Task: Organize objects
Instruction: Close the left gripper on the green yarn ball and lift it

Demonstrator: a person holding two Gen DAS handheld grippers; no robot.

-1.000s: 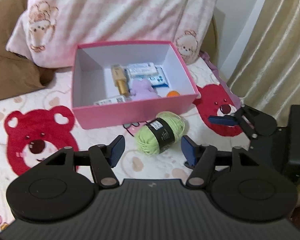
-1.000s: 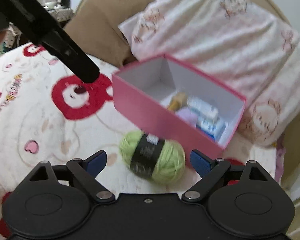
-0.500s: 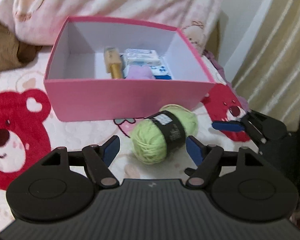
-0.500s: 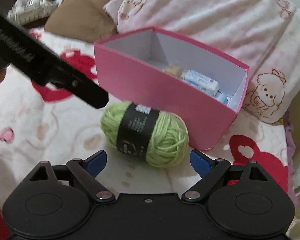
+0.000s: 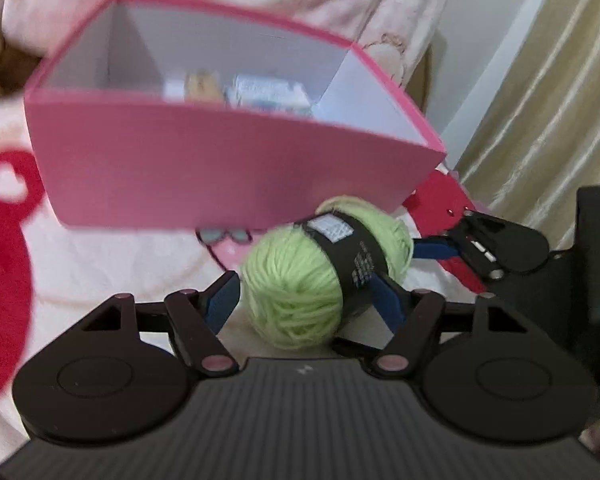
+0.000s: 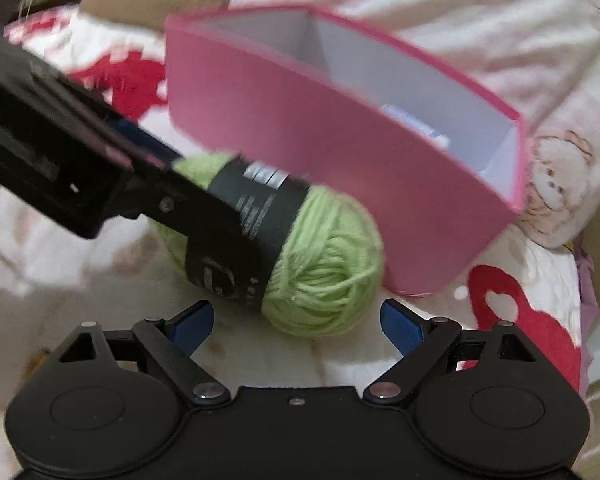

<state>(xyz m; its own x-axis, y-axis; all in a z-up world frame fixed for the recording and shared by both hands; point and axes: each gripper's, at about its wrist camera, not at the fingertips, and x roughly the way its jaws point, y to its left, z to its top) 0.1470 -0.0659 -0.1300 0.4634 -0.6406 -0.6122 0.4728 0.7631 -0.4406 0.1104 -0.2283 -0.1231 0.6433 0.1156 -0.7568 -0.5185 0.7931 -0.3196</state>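
A green yarn ball (image 5: pixel 300 280) with a black paper band lies on the bedspread just in front of the pink box (image 5: pixel 204 176). My left gripper (image 5: pixel 306 300) is open, with its blue fingers on either side of the ball. My right gripper (image 6: pixel 296 324) is open and empty, just short of the yarn ball (image 6: pixel 324 252). The left gripper's fingers (image 6: pixel 156 184) reach in from the left in the right wrist view. The pink box (image 6: pixel 340 136) holds several small items, partly hidden by its front wall.
A white bedspread (image 5: pixel 120 264) with red bear prints lies under everything. A pink patterned pillow (image 6: pixel 480 24) rests behind the box. A beige curtain (image 5: pixel 548 92) hangs at the right. The right gripper also shows in the left wrist view (image 5: pixel 492 248).
Both grippers have moved forward and down toward the yarn ball. The left gripper's fingers now flank the ball. Both stay open.
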